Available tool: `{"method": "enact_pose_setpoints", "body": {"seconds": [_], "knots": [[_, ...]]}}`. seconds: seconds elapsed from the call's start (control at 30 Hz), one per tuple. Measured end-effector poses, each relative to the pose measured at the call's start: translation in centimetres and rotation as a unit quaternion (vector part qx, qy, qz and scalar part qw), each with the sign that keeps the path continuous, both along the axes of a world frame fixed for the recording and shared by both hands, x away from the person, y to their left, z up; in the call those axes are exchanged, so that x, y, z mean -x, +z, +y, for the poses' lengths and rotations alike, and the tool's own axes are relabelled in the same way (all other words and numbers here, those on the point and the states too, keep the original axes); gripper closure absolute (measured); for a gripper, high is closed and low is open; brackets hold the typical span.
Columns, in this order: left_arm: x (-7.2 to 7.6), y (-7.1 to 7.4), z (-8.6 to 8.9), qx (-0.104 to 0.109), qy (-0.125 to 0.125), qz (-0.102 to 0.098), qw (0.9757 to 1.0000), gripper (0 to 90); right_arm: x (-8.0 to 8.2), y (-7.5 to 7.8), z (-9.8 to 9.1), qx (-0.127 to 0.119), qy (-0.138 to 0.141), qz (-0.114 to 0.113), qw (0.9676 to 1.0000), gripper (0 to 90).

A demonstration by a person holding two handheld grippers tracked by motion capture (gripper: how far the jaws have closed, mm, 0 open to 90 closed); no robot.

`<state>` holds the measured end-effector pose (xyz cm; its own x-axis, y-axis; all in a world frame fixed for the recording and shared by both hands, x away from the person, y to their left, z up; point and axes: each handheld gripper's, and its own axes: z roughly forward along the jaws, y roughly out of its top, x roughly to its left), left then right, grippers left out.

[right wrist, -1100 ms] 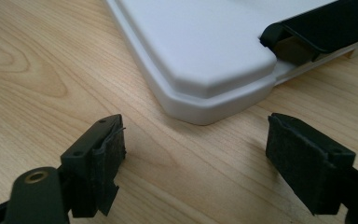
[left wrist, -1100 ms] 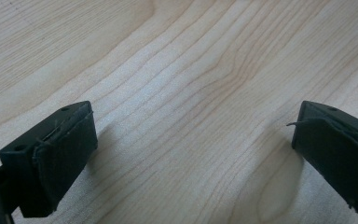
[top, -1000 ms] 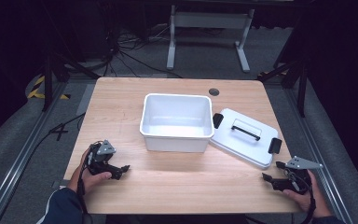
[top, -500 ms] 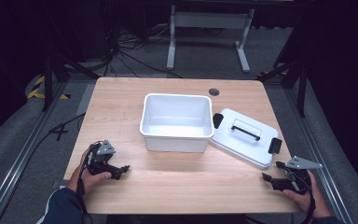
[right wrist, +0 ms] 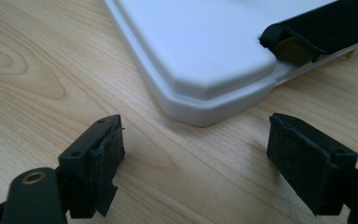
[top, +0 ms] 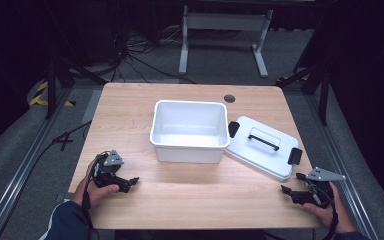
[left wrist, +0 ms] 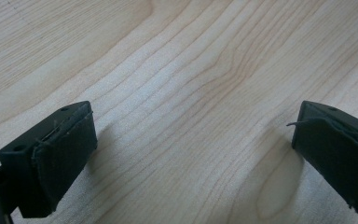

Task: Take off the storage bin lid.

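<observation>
Dark room, wooden table (top: 190,200), both grippers resting at its near edge, white box and lid untouched.

We see the white bin (top: 189,131) open at mid-table, its lid (top: 263,147) lying flat just right of it, touching or nearly touching the bin's right side, black handle up and a black latch at each end. Our right gripper (top: 291,191) sits at the near right corner, jaws spread wide, empty; in the right gripper view the lid's (right wrist: 205,51) near corner lies just beyond the gap between the jaws, not touching them, with a black latch (right wrist: 317,32) at the upper right. Our left gripper (top: 129,183) sits at the near left, well apart from the bin, jaws also spread wide over bare wood, holding nothing.
</observation>
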<state>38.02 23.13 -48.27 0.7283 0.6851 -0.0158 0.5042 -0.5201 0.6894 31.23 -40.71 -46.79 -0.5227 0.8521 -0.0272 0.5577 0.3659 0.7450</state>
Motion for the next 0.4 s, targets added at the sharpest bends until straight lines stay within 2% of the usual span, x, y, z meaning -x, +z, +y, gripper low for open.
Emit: {"method": "enact_pose_setpoints", "body": {"seconds": [0.4], "knots": [[-0.04,0.02,0.02,-0.001,-0.002,0.001,1.0000,0.2,0.00,0.00,-0.01,0.000,0.000,0.000,1.0000,18.8]]}}
